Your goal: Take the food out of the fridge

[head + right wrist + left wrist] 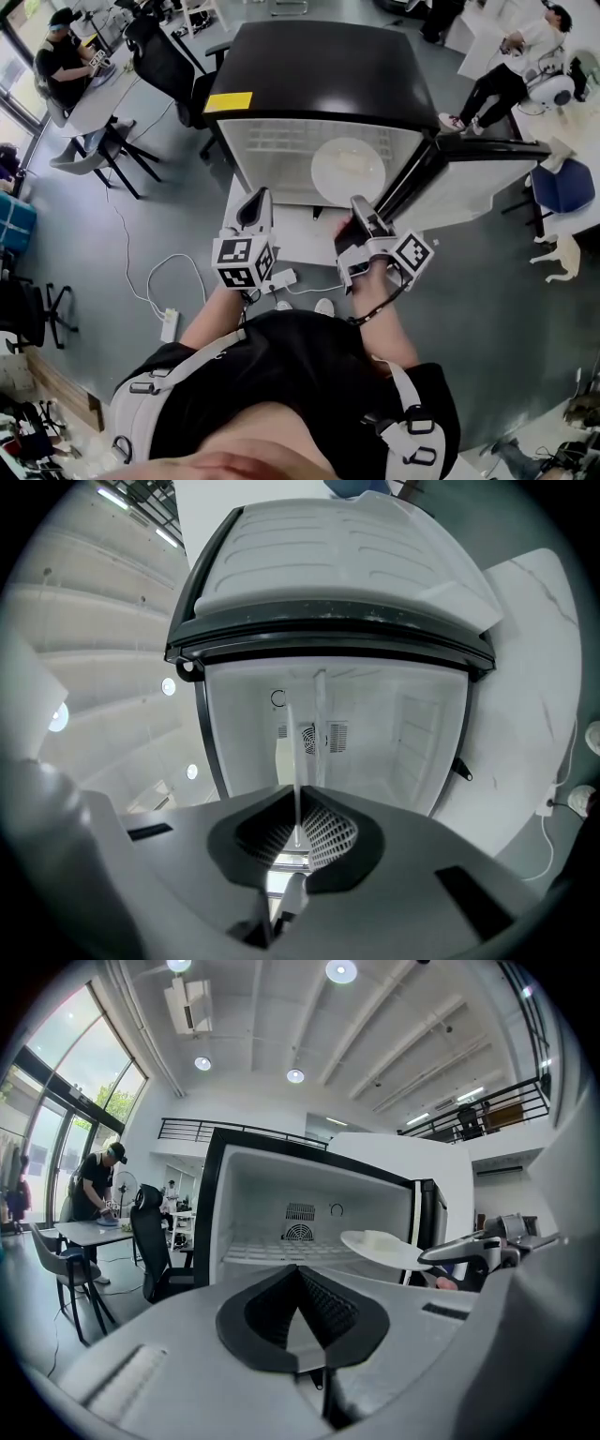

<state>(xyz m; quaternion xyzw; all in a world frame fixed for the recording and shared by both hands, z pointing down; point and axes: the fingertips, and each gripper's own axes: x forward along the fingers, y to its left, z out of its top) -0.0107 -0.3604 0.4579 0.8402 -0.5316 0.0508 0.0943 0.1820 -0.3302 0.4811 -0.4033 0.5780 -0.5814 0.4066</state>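
White plate pinched edge-on by right gripper fingers; left gripper fingers closed, empty.

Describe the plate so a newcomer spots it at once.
Find the black-topped fridge, door open. At its white opening, a round white plate is held level by its near rim in the right gripper. It is the only thing a gripper holds.

A round white plate bearing pale food too faint to identify sits level at the mouth of the black-topped, white-lined small fridge. The fridge door is open, and the plate's near rim is pinched in the right claw.
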